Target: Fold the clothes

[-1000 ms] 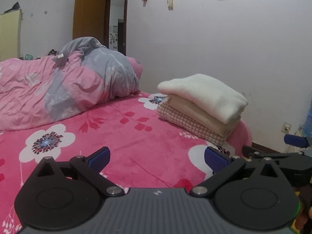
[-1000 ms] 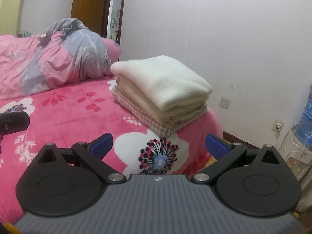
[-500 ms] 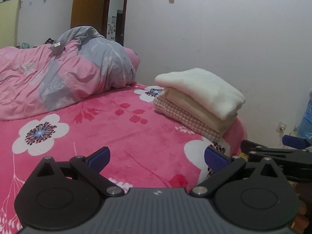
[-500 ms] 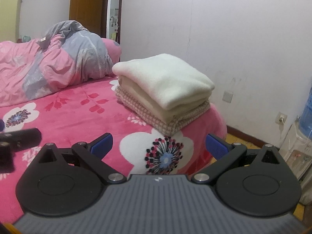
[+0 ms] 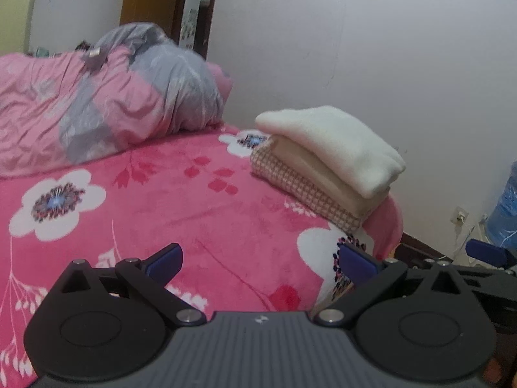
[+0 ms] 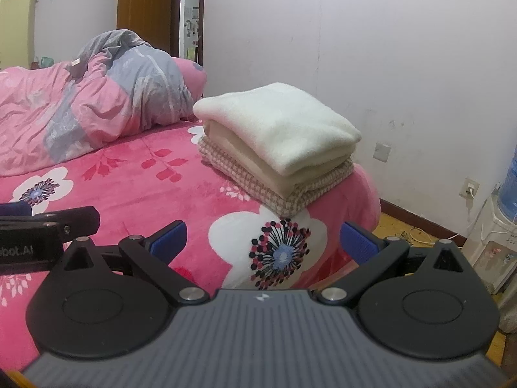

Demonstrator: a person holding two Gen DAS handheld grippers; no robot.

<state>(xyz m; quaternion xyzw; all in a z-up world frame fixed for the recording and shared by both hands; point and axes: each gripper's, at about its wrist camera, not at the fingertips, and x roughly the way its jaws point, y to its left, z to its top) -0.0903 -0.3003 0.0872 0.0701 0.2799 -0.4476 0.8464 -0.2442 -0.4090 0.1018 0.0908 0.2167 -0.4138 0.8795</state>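
Holding state, left gripper (image 5: 260, 260): jaws were seen spread wide over the pink floral bedspread (image 5: 181, 200), nothing between the blue pads (image 5: 163, 260).
Holding state, right gripper (image 6: 263, 239): jaws were likewise spread wide and empty, raised above the bed's near corner.
Folded clothes (image 6: 278, 135): a stack of three was noted at the bed's right edge near the wall, cream fleece on top, beige piece in the middle, checked fabric at the bottom; well apart from both grippers.
Stack, hidden parts: far side and inner folds were not visible; garment types could not be told.
Quilt (image 5: 97, 103): pink and grey, crumpled at the bed's far end; cut off at the left frame edge.
Left wrist view: softly blurred; right gripper was seen only partly at the right edge.
Water bottle (image 6: 510, 181): blue, cropped by the frame.
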